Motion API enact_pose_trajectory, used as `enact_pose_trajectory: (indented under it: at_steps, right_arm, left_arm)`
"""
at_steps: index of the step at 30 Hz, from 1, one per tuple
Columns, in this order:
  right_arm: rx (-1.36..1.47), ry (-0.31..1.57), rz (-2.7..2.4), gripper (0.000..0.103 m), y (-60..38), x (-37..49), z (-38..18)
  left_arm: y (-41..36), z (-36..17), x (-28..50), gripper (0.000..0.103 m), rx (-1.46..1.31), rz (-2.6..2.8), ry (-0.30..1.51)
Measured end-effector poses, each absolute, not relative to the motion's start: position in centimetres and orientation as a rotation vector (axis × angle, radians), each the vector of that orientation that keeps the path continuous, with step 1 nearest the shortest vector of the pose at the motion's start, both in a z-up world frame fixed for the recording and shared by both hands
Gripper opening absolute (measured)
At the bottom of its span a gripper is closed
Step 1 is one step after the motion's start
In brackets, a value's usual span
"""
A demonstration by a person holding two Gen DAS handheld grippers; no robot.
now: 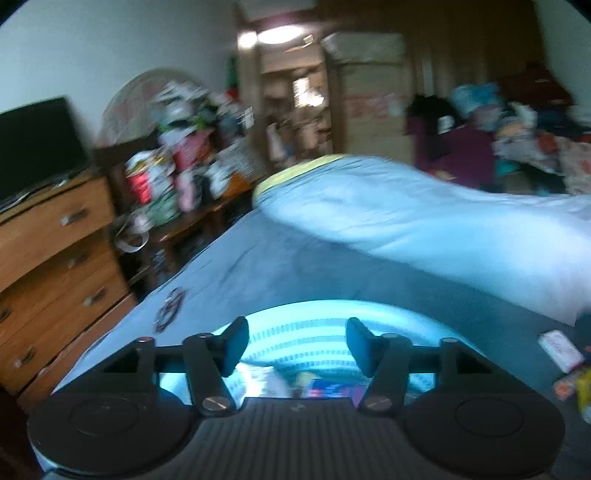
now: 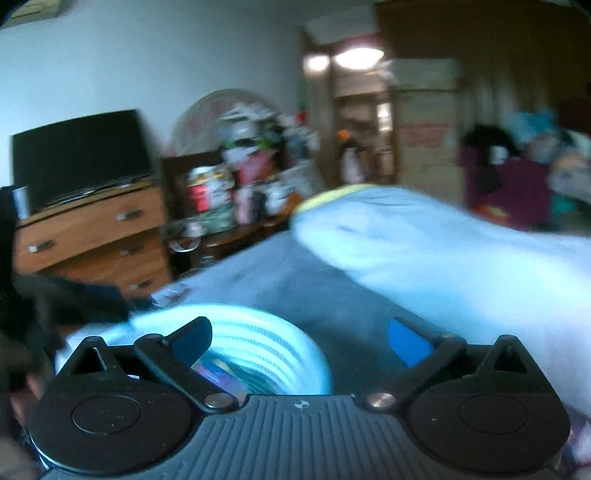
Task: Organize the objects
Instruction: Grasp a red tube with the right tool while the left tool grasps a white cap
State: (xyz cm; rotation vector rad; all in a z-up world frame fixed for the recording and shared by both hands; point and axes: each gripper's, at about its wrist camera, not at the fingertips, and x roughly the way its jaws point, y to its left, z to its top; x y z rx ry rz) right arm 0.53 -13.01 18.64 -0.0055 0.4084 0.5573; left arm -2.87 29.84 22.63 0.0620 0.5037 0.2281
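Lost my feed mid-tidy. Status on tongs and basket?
Left tongs open, empty. Right tongs wide open, empty. Light blue basket on the bed, some items inside, nothing gripping it. Folded blanket beyond, not blocking.

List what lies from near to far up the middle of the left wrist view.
Left gripper with jaws open → pale blue slotted basket → bare blue-grey bedsheet → folded light blue blanket → doorway with the ceiling light.
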Motion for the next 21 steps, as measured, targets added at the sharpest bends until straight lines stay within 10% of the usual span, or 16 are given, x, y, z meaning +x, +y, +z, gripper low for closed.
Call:
enact_pose_trajectory:
  at_steps: [15, 21]
  right_arm:
    - [-0.479, 0.718, 0.089, 0.090, -36.0, -3.7, 1.1]
    - [-0.648, 0.735, 0.124, 0.059, -36.4, -1.5, -2.6]
  left_arm:
    - [12.7, 15.4, -7.3, 0.072, 0.147, -0.223, 0.626]
    - [7.2, 12.7, -5.5, 0.071, 0.172, -0.301, 0.679]
